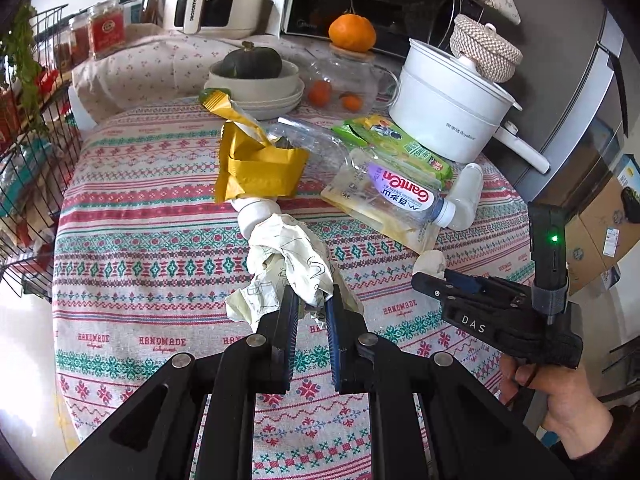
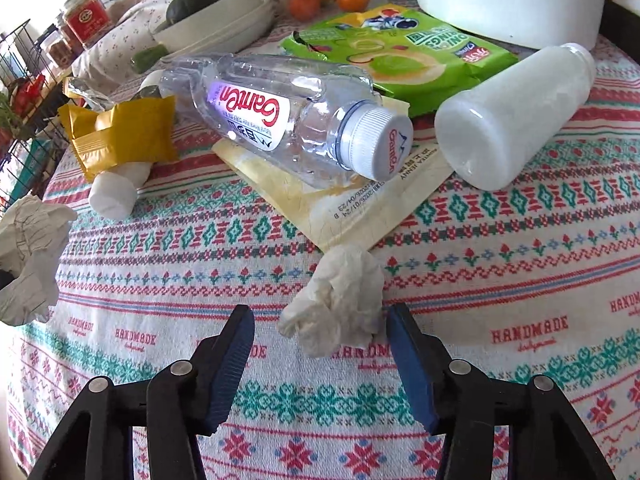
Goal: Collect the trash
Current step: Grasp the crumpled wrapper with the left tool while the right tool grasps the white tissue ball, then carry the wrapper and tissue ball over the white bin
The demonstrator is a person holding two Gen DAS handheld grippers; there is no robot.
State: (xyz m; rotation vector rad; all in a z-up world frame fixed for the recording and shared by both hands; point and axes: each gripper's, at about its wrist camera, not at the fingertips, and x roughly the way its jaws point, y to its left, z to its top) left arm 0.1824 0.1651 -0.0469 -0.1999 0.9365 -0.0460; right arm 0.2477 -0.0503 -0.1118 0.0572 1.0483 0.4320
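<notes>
My left gripper is shut on a crumpled sheet of printed paper, held just above the patterned tablecloth; the same paper shows at the left edge of the right wrist view. My right gripper stands open around a white tissue wad lying on the cloth. Its right pad is close to the wad and its left pad is well apart. Beyond lie a clear water bottle, a white plastic bottle, a green snack bag, a yellow wrapper and a pale pouch.
A white electric pot, stacked bowls holding a dark squash and a glass jar with oranges stand at the back of the table. A wire rack is at the left. Cardboard boxes sit beyond the right edge.
</notes>
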